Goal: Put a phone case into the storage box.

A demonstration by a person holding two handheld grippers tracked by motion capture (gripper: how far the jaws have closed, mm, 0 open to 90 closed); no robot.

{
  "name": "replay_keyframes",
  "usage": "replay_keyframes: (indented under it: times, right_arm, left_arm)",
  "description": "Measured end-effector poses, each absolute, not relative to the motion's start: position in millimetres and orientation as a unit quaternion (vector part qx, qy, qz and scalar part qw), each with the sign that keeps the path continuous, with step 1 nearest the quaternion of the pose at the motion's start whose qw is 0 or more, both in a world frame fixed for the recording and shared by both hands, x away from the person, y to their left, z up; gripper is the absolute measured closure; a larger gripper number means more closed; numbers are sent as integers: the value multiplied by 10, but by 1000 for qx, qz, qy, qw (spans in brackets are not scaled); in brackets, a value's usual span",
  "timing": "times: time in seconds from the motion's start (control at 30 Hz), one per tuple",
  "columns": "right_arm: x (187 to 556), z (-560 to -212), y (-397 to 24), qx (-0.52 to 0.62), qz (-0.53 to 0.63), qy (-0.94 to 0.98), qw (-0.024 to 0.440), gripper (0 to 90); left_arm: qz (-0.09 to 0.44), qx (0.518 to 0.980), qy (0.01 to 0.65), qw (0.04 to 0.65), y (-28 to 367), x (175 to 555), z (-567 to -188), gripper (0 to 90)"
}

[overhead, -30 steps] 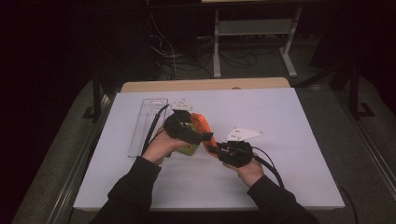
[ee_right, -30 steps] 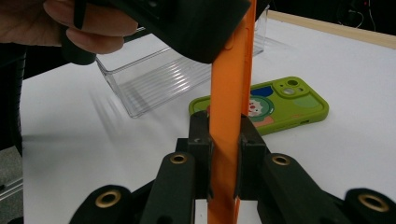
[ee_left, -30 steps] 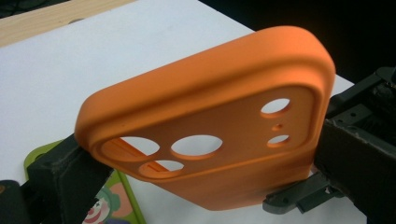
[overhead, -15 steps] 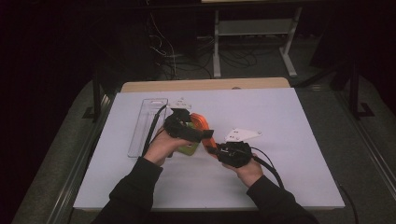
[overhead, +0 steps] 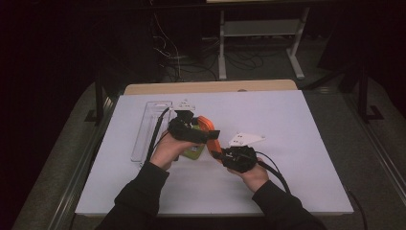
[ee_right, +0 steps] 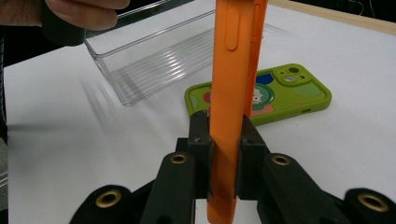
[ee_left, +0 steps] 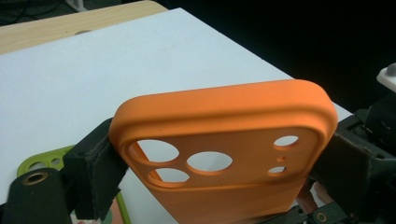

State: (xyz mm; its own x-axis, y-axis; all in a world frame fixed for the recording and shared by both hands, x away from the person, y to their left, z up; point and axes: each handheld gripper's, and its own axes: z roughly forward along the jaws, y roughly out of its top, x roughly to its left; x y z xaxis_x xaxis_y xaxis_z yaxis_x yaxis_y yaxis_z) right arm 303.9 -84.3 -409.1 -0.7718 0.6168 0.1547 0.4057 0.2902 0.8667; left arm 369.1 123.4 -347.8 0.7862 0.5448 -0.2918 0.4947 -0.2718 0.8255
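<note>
An orange phone case [overhead: 207, 128] with camera holes is held up above the table between both grippers. My left gripper [ee_left: 219, 158] spans its width. The jaws have just been closing, and a pad now touches each long edge of the orange phone case [ee_left: 224, 135]. My right gripper [ee_right: 226, 149] is shut on the case's thin side wall [ee_right: 231, 93], which stands upright between its pads. In the high view the left gripper [overhead: 210, 134] and right gripper [overhead: 218, 149] meet near the table's middle. A green phone case [ee_right: 261, 95] lies flat on the table just behind.
A clear plastic tray [overhead: 148, 127] stands at the left of the white table sheet [overhead: 297, 120], and in the right gripper view the tray [ee_right: 154, 56] is close behind the case. A wooden strip [overhead: 210, 87] runs along the far edge. Dark floor and cables lie beyond.
</note>
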Motion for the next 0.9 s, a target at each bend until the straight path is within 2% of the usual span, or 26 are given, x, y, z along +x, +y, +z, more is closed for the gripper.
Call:
replay_keyframes:
  times: [0.33, 0.4, 0.43, 0.47, 0.57, 0.83, 0.9]
  right_arm:
    - [3044, -4098, -838, 318, 489, 805, 108, 776]
    - [3051, -4093, -840, 317, 485, 808, 103, 695]
    - [3053, -4092, -843, 317, 480, 812, 101, 602]
    - [3051, -4093, -847, 317, 474, 815, 103, 550]
    - [3039, -4079, -903, 313, 458, 825, 108, 425]
    - [3043, -4105, -1136, 320, 426, 839, 111, 205]
    - [3025, -4136, -1208, 321, 414, 846, 96, 129]
  left_arm:
    - [19, 802, 308, 512, 1232, 3719, -3487, 152]
    - [17, 805, 307, 508, 1223, 3724, -3485, 154]
    - [21, 811, 299, 503, 1226, 3737, -3483, 155]
    - [18, 811, 303, 500, 1223, 3740, -3483, 155]
    - [19, 819, 303, 488, 1225, 3757, -3471, 155]
    - [36, 828, 306, 469, 1265, 3830, -3367, 154]
    - [42, 829, 310, 464, 1285, 3856, -3319, 154]
